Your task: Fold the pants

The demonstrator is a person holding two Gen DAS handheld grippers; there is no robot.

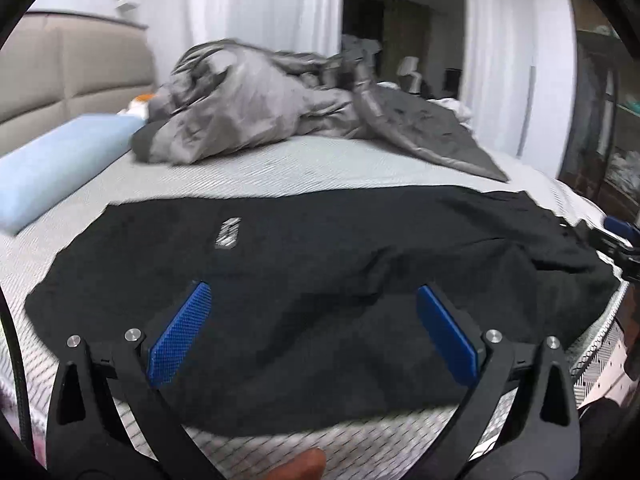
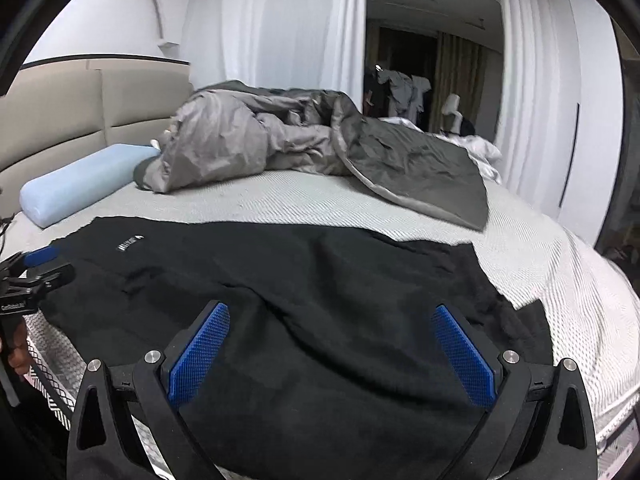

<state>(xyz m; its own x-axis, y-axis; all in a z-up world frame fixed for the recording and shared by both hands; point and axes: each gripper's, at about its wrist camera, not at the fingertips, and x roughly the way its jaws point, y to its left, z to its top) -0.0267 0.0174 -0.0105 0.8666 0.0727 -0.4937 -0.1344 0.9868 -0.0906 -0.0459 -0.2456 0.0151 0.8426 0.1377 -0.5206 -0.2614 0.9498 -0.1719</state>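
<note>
Black pants [image 1: 320, 264] [image 2: 304, 300] lie spread flat across the near part of the bed, a small white logo [image 1: 227, 232] [image 2: 127, 245] on them toward the left. My left gripper [image 1: 314, 292] hovers open just above the near left part of the pants, with nothing between its blue pads. Over the near right part, my right gripper [image 2: 332, 312] is also open and empty. Each gripper shows at the edge of the other's view, the right one [image 1: 618, 240] and the left one [image 2: 40, 268].
The bed [image 2: 560, 280] has a white textured cover. A rumpled grey duvet [image 1: 280, 104] [image 2: 320, 140] lies behind the pants. A light blue pillow [image 1: 60, 160] [image 2: 88, 176] rests at the left by the beige headboard [image 2: 80, 100]. White curtains and a dark doorway stand beyond.
</note>
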